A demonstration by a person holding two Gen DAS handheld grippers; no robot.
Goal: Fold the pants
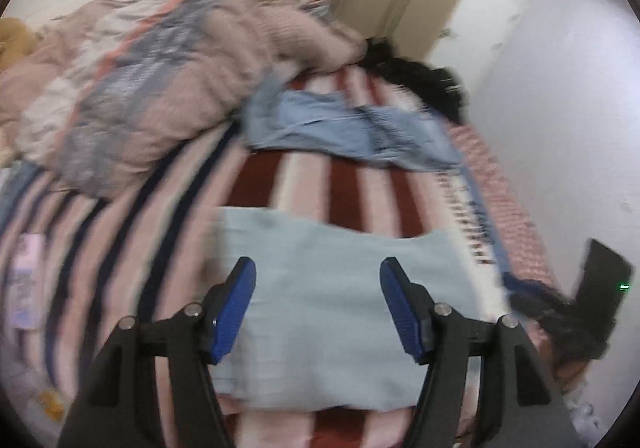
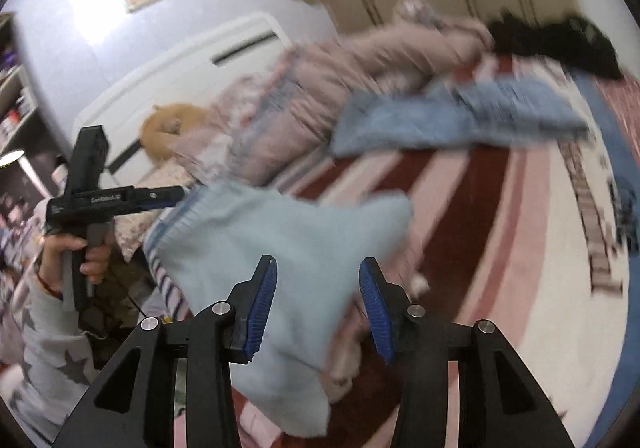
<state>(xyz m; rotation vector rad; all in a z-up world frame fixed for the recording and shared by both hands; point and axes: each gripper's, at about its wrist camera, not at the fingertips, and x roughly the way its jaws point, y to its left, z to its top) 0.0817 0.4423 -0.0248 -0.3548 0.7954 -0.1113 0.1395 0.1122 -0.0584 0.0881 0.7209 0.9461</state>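
Pale blue pants (image 1: 332, 300) lie folded on the striped bed cover, near the bed's front edge. My left gripper (image 1: 318, 268) is open, its blue pads spread above the pants and holding nothing. In the right wrist view the same pants (image 2: 288, 248) lie in front of my right gripper (image 2: 318, 268), which is open with the cloth between its pads but not pinched. The left gripper's body (image 2: 92, 199) shows at the left, held in a hand.
Blue jeans (image 1: 352, 127) lie crumpled farther back on the bed, also in the right wrist view (image 2: 460, 115). A pink quilt (image 1: 160, 79) is heaped at the back left. Black clothes (image 1: 416, 75) lie by the wall. A white wall (image 1: 560, 107) runs along the right.
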